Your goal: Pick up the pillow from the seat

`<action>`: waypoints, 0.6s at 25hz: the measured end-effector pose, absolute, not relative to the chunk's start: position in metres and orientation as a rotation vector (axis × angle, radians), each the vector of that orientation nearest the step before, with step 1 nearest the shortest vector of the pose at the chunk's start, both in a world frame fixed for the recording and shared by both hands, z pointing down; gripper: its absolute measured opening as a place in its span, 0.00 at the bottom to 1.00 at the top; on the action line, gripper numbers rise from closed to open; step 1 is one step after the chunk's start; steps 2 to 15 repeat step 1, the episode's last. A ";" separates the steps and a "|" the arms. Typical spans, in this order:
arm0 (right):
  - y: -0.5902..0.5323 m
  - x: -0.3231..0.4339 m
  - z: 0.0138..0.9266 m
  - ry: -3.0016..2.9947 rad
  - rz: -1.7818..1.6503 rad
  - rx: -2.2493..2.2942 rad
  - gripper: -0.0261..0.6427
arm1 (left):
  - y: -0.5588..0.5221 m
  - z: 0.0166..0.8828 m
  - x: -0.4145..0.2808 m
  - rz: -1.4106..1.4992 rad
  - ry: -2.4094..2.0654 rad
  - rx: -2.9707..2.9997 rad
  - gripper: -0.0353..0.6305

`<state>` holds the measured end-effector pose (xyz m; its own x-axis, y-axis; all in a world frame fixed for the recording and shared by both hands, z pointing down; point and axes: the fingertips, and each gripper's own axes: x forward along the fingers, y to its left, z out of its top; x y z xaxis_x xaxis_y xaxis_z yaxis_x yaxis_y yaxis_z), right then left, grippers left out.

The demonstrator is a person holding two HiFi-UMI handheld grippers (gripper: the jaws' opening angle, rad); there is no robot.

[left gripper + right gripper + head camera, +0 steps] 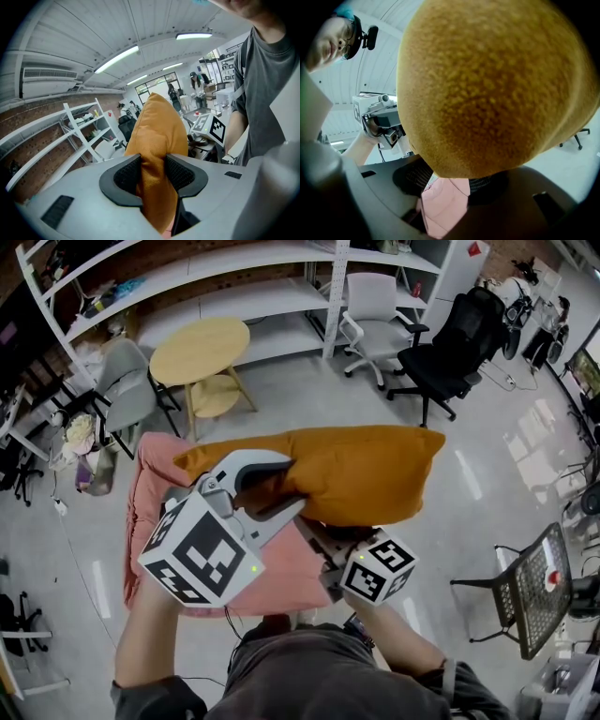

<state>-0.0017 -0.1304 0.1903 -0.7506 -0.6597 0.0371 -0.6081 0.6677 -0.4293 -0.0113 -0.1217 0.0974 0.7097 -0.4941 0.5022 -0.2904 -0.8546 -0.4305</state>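
Note:
The orange pillow (347, 470) hangs lifted above the pink seat (150, 493). My left gripper (281, 488) is shut on its left edge. In the left gripper view the fabric (157, 136) is pinched between the two dark pads (129, 176). My right gripper (317, 532) points up under the pillow's lower edge. In the right gripper view the pillow (487, 84) bulges over the jaw tips and hides them. The jaws stand apart, with the pink seat (440, 206) showing through the gap. Whether the tips of the right gripper (445, 180) press the fabric is hidden.
Behind the seat stand a round wooden table (200, 351) and a grey chair (127, 390). A white office chair (370, 310) and a black one (455, 338) sit by the white shelves (234, 277). A black mesh chair (530, 592) is at the right.

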 end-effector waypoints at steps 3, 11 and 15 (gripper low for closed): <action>-0.132 0.000 0.190 2.756 -0.645 -1.054 0.36 | -0.123 0.097 -0.010 -0.897 0.614 -2.599 0.31; -0.132 0.000 0.190 2.756 -0.645 -1.054 0.36 | -0.123 0.097 -0.010 -0.897 0.614 -2.599 0.31; -0.132 0.000 0.190 2.756 -0.645 -1.054 0.36 | -0.123 0.097 -0.010 -0.897 0.614 -2.599 0.31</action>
